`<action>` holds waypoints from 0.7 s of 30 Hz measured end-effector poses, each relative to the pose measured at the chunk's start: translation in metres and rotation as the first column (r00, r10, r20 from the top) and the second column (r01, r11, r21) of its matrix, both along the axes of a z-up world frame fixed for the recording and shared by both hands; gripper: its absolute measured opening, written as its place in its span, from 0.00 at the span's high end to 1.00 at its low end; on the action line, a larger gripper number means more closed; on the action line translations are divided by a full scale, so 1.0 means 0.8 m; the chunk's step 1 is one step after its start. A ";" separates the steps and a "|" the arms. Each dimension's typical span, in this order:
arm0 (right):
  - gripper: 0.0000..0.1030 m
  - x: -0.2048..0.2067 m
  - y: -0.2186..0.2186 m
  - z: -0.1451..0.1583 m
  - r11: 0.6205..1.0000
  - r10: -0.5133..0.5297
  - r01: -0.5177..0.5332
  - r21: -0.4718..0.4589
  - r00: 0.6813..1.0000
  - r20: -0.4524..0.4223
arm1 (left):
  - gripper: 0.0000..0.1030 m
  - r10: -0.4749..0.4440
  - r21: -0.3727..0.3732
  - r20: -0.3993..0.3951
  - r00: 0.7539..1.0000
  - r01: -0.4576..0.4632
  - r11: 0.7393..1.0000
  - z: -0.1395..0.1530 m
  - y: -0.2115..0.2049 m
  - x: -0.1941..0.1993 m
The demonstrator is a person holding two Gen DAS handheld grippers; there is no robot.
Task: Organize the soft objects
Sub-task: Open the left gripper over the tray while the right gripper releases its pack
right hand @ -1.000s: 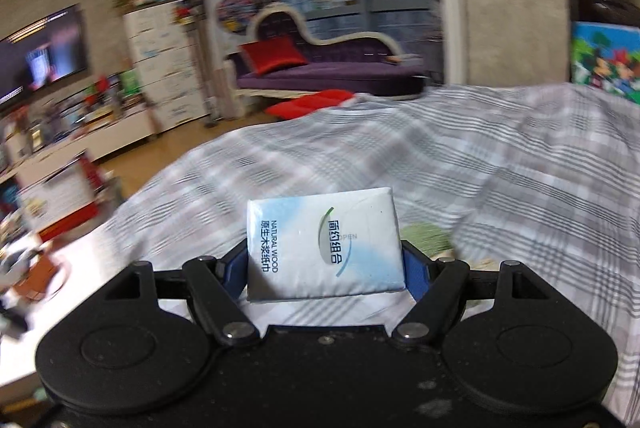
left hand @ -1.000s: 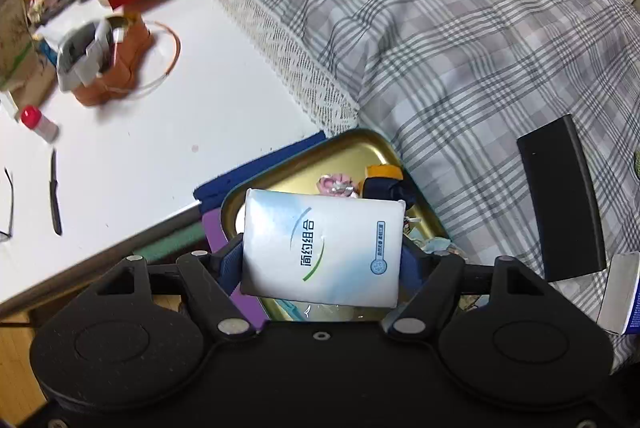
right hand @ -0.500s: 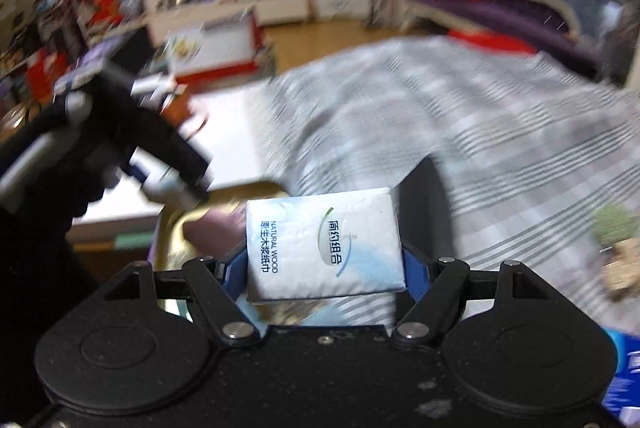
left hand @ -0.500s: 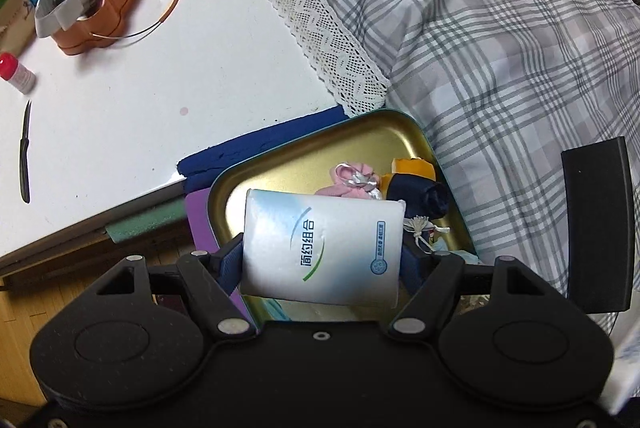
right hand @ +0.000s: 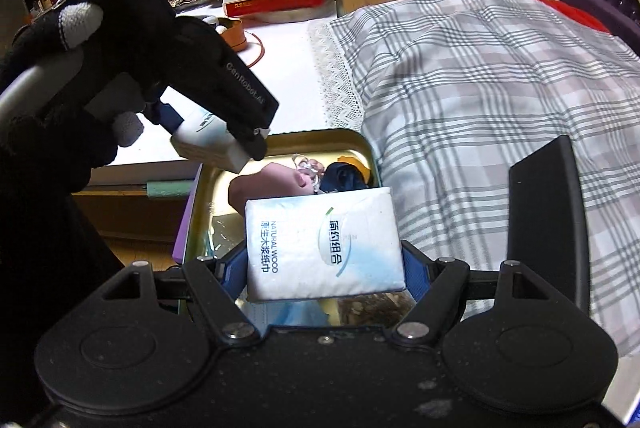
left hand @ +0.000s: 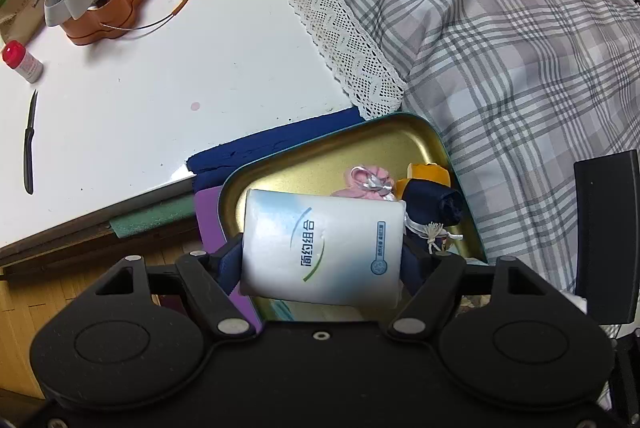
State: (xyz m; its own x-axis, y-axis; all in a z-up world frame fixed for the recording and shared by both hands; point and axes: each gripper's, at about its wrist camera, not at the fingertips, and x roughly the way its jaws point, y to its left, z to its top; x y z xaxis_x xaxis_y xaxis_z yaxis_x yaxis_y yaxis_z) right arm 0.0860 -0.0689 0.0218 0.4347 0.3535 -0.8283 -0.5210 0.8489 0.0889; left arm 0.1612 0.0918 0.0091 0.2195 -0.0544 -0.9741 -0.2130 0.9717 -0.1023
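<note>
Left jaws opening, tissue pack [left hand: 322,248] between them, above tin tray [left hand: 320,156]

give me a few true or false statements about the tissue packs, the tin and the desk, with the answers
1. Each pair of tongs has a white and blue tissue pack between its fingers. True: the left tongs carry one pack, though their jaws are opening; the right tongs carry another.
2. The gold rectangular metal tin is empty. False: a pink pouch and a dark navy pouch lie in it.
3. The tin sits beside the grey plaid quilt. True.
4. A black-handled knife lies in the tin. False: it lies on the white desk.
5. The red-capped small bottle rests on the quilt. False: it is on the desk.
</note>
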 end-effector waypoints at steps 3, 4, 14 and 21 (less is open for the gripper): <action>0.27 0.003 0.002 -0.003 1.000 0.002 -0.002 0.013 1.000 -0.011 | 0.25 0.009 0.012 0.015 1.000 -0.009 1.000 0.002 -0.001 -0.001; 0.23 0.003 0.004 -0.004 1.000 0.002 -0.002 0.015 1.000 -0.015 | 0.25 0.010 0.019 0.020 1.000 -0.011 1.000 0.003 -0.001 -0.001; 0.20 -0.003 -0.005 -0.015 1.000 -0.008 0.009 0.020 0.999 -0.037 | 0.23 -0.017 0.025 0.005 1.000 0.017 1.000 -0.003 -0.008 -0.002; 0.20 -0.010 -0.017 -0.017 1.000 -0.024 0.024 -0.005 0.999 -0.041 | 0.23 -0.040 0.025 0.000 0.999 0.040 0.999 -0.004 -0.012 -0.003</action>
